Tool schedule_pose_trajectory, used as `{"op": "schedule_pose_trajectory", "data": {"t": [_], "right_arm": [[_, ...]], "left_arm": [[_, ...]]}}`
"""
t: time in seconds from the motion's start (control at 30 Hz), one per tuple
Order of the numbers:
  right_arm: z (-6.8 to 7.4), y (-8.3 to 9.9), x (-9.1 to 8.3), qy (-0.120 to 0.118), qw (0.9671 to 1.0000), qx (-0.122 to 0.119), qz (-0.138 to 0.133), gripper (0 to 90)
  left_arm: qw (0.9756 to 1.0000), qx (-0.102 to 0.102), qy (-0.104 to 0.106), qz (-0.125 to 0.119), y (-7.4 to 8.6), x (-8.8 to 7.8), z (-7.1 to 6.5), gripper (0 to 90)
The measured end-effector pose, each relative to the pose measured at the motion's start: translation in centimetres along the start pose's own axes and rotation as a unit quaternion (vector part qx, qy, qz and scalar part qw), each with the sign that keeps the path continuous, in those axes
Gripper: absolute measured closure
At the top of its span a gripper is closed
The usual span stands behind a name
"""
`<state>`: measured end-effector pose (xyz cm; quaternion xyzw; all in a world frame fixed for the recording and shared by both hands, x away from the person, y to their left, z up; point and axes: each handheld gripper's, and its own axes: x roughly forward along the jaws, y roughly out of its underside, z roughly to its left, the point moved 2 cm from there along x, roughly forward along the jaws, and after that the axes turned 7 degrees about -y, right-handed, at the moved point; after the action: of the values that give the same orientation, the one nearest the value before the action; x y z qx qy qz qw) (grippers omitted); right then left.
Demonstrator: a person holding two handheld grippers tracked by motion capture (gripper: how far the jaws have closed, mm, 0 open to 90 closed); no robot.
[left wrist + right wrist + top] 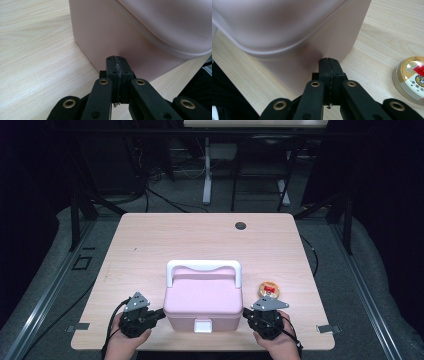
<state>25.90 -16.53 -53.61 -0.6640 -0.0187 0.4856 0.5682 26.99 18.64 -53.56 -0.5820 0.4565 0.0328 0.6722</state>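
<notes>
The pink box [202,302] sits near the front edge of the table [200,237], squarely between the two grippers. The left gripper [161,312] is at the box's left side, low on the wall, its jaws pressed together with nothing between them; in the left gripper view the closed tips [117,65] point straight at the pink wall [105,37], at or just short of touching it, I cannot tell which. Over on the other side, the right gripper [245,312] mirrors it, jaws together too, empty, tips [329,65] right up against the box's right wall [332,42] beneath the lid's rim.

The box looks like smooth matte plastic, pale pink, with rounded corners and a domed lid that overhangs the body in a soft lip. A white handle [204,267] arches over the far side of the lid, and a small white latch [202,325] sits in the middle of the front face.

Just beside the right gripper, on the far side of it, lies a small round tin [269,289], flat, gold-coloured with a red mark on top and a pale metal rim. The table is light wood grain, with a dark round hole [240,225] near its far edge. A hand [125,345] holds each gripper from the near side.
</notes>
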Motion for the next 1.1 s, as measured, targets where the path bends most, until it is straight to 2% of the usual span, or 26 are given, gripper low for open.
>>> {"op": "schedule_pose_trajectory", "data": {"t": [0.1, 0.3, 0.37, 0.4, 0.5, 0.7, 0.77, 0.83, 0.9, 0.93, 1.0, 1.1], "right_arm": [[-0.1, 0.0, 0.0, -0.001, 1.0000, 0.003, -0.001, 89.7], [-0.7, 0.2, 0.4, -0.009, 0.9996, 0.026, 0.004, 82.3], [-0.8, 0.2, 0.4, -0.007, 0.9997, 0.022, 0.004, 80.3], [-0.8, 0.1, 0.3, 0.002, 0.9999, 0.013, 0.006, 75.4], [-1.0, 0.0, 0.2, 0.003, 1.0000, 0.008, 0.002, 70.7], [-1.5, -0.3, -0.2, 0.011, 0.9998, -0.011, -0.013, 59.0], [-1.6, -0.4, -0.4, 0.007, 0.9998, -0.017, -0.013, 57.0], [-1.7, -0.5, -0.5, 0.008, 0.9996, -0.025, -0.011, 53.6], [-1.8, -0.5, -0.5, 0.005, 0.9997, -0.023, -0.002, 51.4], [-1.8, -0.6, -0.5, 0.001, 0.9998, -0.017, 0.007, 50.6], [-1.8, -0.6, -0.5, 0.002, 0.9997, -0.021, 0.013, 46.3], [-2.0, -0.7, -0.5, 0.013, 0.9994, -0.025, 0.020, 39.1]], "left_arm": [[0.9999, -0.010, 0.007, -0.002, 0.0, 0.1, 0.3, 89.5], [0.9998, -0.020, 0.000, -0.002, 0.0, 0.2, 0.9, 77.1], [0.9997, -0.025, -0.002, -0.006, 0.0, 0.3, 1.0, 70.9], [0.9996, -0.026, -0.006, -0.007, 0.0, 0.3, 1.2, 67.3], [0.9996, -0.028, -0.006, -0.009, 0.0, 0.3, 1.5, 59.9], [0.9998, -0.019, 0.005, -0.004, -0.2, 0.0, 1.9, 52.9], [0.9997, -0.006, 0.006, -0.025, -0.4, -0.2, 2.2, 48.2], [0.9994, -0.009, 0.007, -0.031, -0.6, -0.5, 2.4, 45.8], [0.9996, -0.015, -0.003, -0.025, -0.7, -0.8, 2.5, 41.8], [0.9996, -0.022, -0.001, -0.015, -0.7, -0.8, 2.6, 40.6], [0.9997, -0.024, 0.000, -0.009, -0.8, -0.9, 2.8, 40.8], [0.9998, -0.017, -0.001, -0.007, -1.0, -0.9, 2.7, 41.0]]}}
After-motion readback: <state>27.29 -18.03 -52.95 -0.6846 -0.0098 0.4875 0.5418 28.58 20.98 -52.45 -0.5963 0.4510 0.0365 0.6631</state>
